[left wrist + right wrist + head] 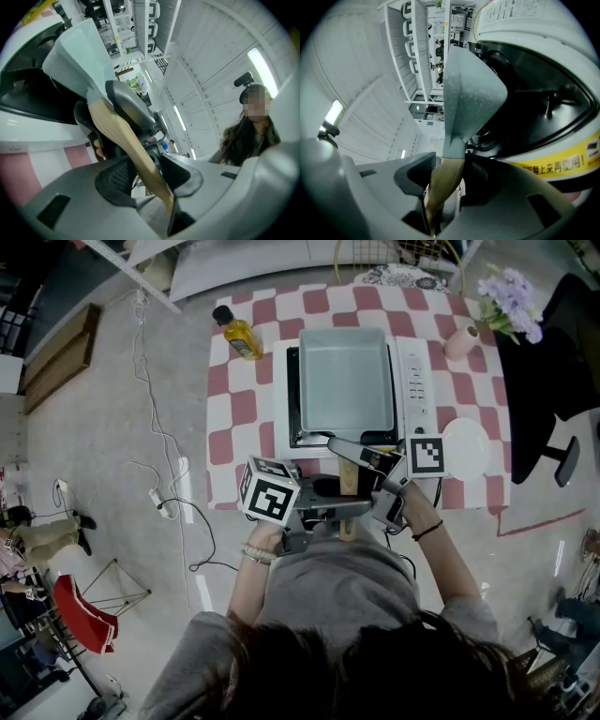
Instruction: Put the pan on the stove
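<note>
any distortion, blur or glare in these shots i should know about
Head view: wide-angle, evenly lit and sharp, no glare on the pan. Left gripper view: heavy fisheye with dark corners, the ceiling light blown out, the near wooden handle slightly soft. Right gripper view: same fisheye, the stove top in shadow.

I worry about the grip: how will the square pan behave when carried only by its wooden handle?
The pan looks rigid, so it should not flex. Its wide body lies beyond the wooden handle, so it probably dips forward. The smooth handle may twist in a grip.
</note>
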Demonstrator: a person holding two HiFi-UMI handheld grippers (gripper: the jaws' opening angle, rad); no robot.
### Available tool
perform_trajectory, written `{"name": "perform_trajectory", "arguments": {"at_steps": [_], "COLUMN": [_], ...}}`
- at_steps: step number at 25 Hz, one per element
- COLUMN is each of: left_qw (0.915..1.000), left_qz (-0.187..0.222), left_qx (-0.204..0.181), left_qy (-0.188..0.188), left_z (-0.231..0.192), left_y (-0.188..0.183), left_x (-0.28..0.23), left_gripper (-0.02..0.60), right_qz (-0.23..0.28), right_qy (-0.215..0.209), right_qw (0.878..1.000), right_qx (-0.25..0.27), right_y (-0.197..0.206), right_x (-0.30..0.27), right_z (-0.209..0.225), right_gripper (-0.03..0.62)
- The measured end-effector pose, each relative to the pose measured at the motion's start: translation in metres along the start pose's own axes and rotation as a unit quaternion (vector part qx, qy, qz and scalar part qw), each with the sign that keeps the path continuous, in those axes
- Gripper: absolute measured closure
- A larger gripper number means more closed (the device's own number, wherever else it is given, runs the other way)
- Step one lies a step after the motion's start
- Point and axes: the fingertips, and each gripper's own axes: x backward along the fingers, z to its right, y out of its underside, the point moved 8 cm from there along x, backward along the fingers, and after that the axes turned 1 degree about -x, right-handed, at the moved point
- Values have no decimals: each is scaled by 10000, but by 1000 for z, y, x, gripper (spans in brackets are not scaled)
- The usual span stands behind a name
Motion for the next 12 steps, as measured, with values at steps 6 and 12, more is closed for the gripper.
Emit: {"name": "perform_trajectory", "arguments": {"at_steps": [6, 12], "left_qw": [9999, 9994], "left_qz": [109, 354], "left_qx": [23, 32], "left_qy": [75, -22], "left_z": [-2, 0], "left_y": [2, 1], "left_x": [0, 2], "left_gripper": [410, 407], "right_qz": [-68, -47], "right_qy": [-38, -62], "right_qw": [10000, 10000], "right_qx": [38, 46], "right_y": [0, -1], "right_x": [-1, -1], "right_z": [0, -1], "right_gripper": [414, 379]}}
